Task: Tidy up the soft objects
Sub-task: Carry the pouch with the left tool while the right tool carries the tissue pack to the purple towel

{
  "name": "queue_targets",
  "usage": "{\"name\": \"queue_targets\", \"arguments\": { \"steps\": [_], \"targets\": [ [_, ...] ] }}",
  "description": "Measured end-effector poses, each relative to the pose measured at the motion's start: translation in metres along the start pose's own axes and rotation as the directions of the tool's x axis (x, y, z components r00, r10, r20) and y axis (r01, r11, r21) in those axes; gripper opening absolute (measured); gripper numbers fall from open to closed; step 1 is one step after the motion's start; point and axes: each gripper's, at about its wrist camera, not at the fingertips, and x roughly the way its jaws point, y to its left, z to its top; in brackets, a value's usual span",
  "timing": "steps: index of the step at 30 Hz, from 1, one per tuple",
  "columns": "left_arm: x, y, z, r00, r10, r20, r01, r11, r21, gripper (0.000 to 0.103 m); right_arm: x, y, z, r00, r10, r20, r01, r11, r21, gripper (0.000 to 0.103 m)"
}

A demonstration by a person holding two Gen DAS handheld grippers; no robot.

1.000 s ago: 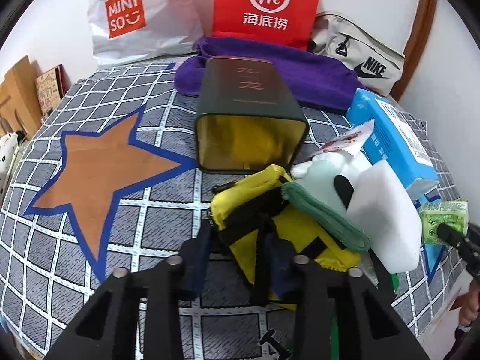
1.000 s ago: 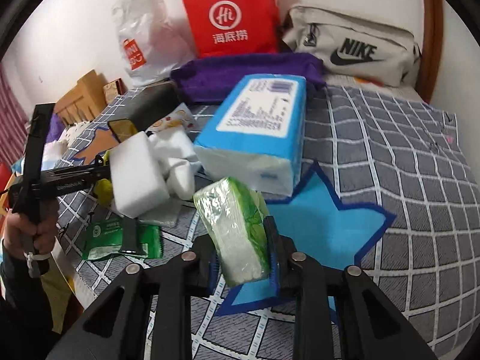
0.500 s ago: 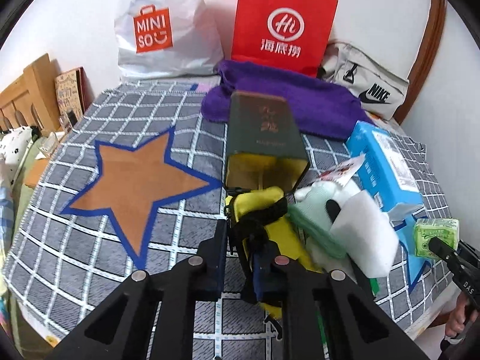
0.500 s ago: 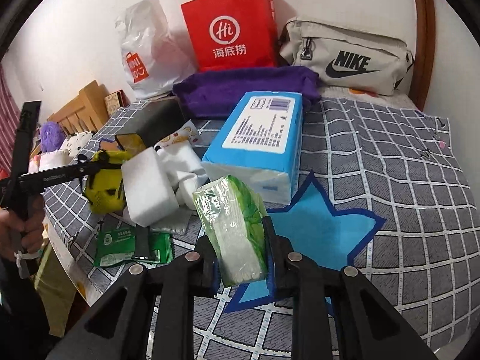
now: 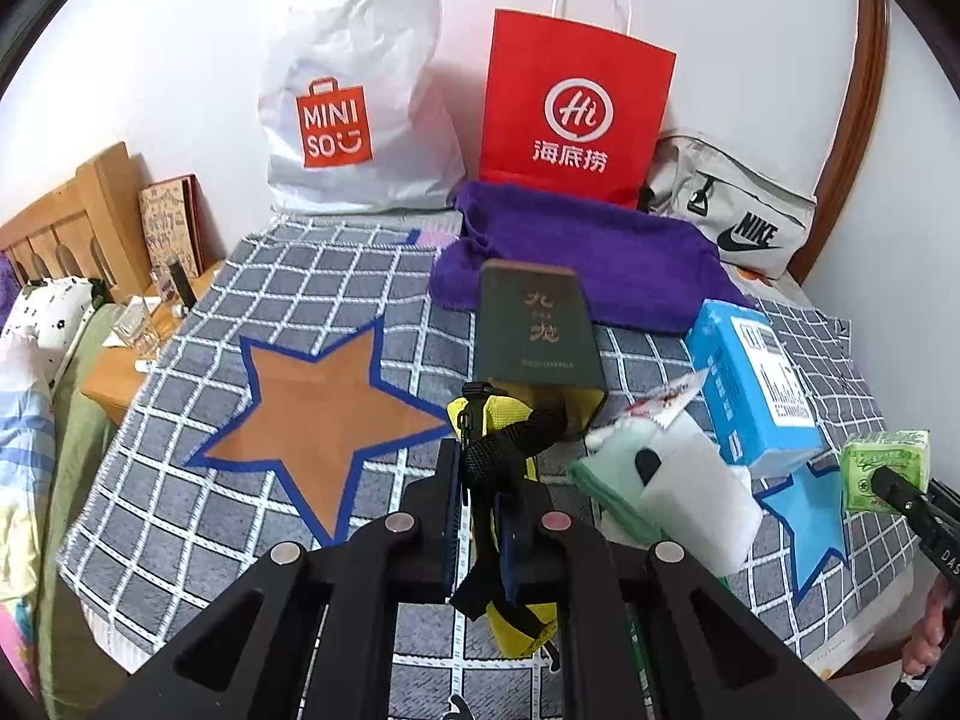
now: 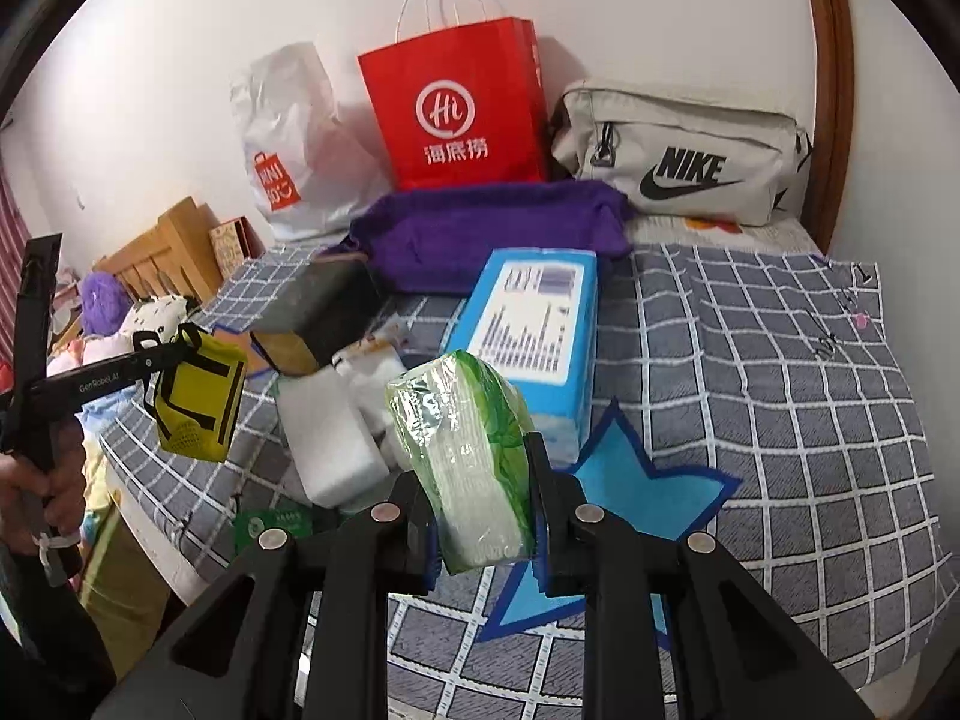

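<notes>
My left gripper (image 5: 480, 468) is shut on a yellow pouch with black straps (image 5: 510, 420) and holds it lifted above the checked cloth; the pouch also shows hanging in the right wrist view (image 6: 198, 402). My right gripper (image 6: 480, 480) is shut on a green tissue pack (image 6: 468, 438), held above a blue star patch (image 6: 636, 480); that pack shows at the right edge of the left wrist view (image 5: 882, 468). A white sponge block (image 5: 696, 498), a green cloth (image 5: 606, 492), a blue tissue box (image 5: 756, 384) and a dark tin (image 5: 534, 330) lie on the cloth.
A purple towel (image 5: 582, 252), a red paper bag (image 5: 570, 114), a white Miniso bag (image 5: 348, 120) and a grey Nike bag (image 5: 732, 210) stand at the back by the wall. A brown star patch (image 5: 312, 414) lies left. A wooden bedside shelf (image 5: 126, 360) is far left.
My left gripper closed on the yellow pouch and lifted it off the pile, pulling back and up. My right gripper rose slightly, still holding the green tissue pack.
</notes>
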Motion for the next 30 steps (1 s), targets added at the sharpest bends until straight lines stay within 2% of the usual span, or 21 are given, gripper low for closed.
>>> {"name": "queue_targets", "arguments": {
  "steps": [8,15,22,30],
  "targets": [
    [-0.005,-0.003,0.029,1.0,-0.008,0.022,0.008,1.0,-0.005,0.011,-0.005,0.005,0.035,0.999,-0.007,0.038,0.008,1.0,-0.028,0.022],
    [0.0,-0.006,0.065,0.999,-0.04,0.03,0.041,0.999,-0.009,0.011,0.009,0.004,0.074,0.998,-0.012,0.068,0.014,0.999,-0.036,0.022],
    [0.017,-0.008,0.1,0.998,-0.053,0.045,0.054,0.998,-0.023,0.011,0.036,-0.002,0.108,0.998,-0.013,0.063,0.015,0.999,-0.04,0.022],
    [0.053,-0.016,0.131,0.996,-0.082,0.016,0.082,0.996,-0.016,0.011,0.07,-0.012,0.146,0.998,-0.024,0.054,0.028,0.998,-0.062,0.022]
  ]
}}
